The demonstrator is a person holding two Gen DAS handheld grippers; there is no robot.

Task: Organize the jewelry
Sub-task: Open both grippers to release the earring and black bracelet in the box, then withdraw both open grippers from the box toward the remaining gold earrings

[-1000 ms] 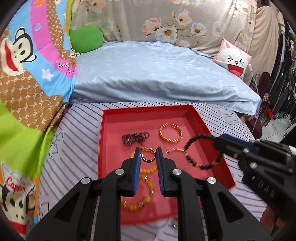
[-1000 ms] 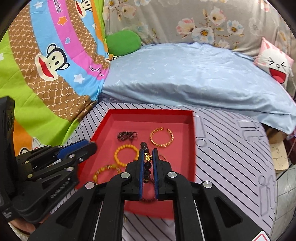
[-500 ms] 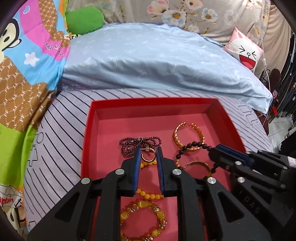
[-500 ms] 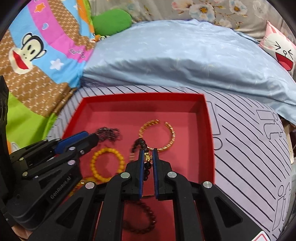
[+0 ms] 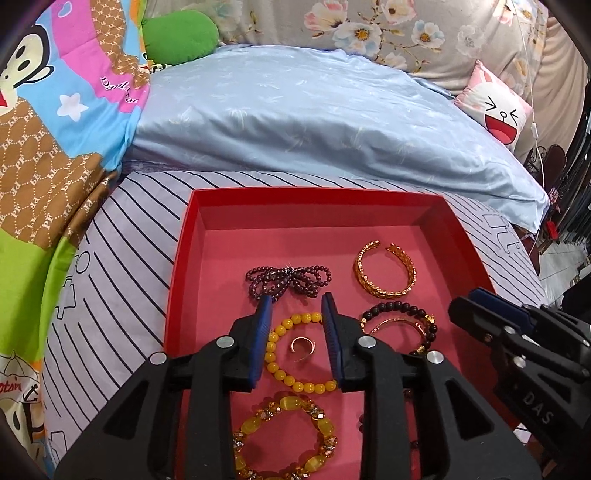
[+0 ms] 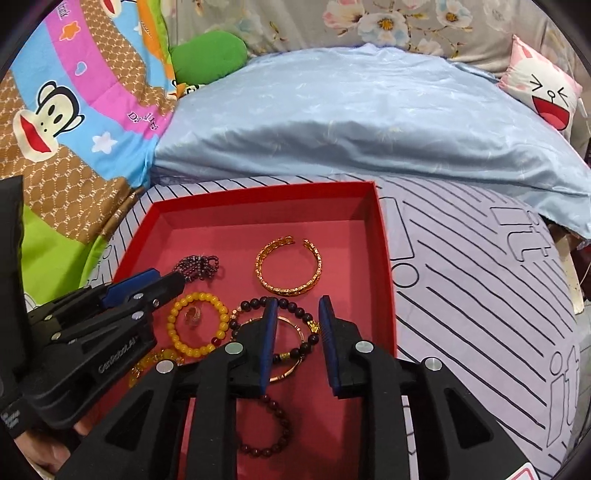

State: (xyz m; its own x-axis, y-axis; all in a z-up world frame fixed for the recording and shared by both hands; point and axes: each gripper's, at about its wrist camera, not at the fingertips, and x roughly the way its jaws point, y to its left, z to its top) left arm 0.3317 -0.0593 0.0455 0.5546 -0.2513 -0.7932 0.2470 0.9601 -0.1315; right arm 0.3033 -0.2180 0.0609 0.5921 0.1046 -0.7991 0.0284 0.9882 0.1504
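Note:
A red tray (image 5: 183, 258) (image 6: 382, 258) lies on the striped bedsheet and holds the jewelry. My left gripper (image 5: 296, 301) is open above a small gold ring (image 5: 303, 347) that lies inside a yellow bead bracelet (image 5: 273, 354). My right gripper (image 6: 295, 302) is open over a black bead bracelet (image 6: 291, 306) lying on a thin gold bangle (image 6: 295, 363). A gold cuff (image 5: 384, 273) (image 6: 288, 266), a dark purple bead string (image 5: 288, 280) (image 6: 197, 267), an amber bracelet (image 5: 284, 435) and a dark red bead bracelet (image 6: 266, 428) also lie in the tray.
A light blue quilt (image 5: 314, 110) lies behind the tray. A cartoon blanket (image 5: 55, 110) is at the left, a green cushion (image 5: 181, 35) and a pink face pillow (image 5: 495, 107) at the back. The bed edge drops off at the right (image 6: 569, 280).
Both grippers have opened. The gold ring has dropped from the left gripper into the yellow bracelet. The black bead bracelet has dropped from the right gripper onto the thin bangle.

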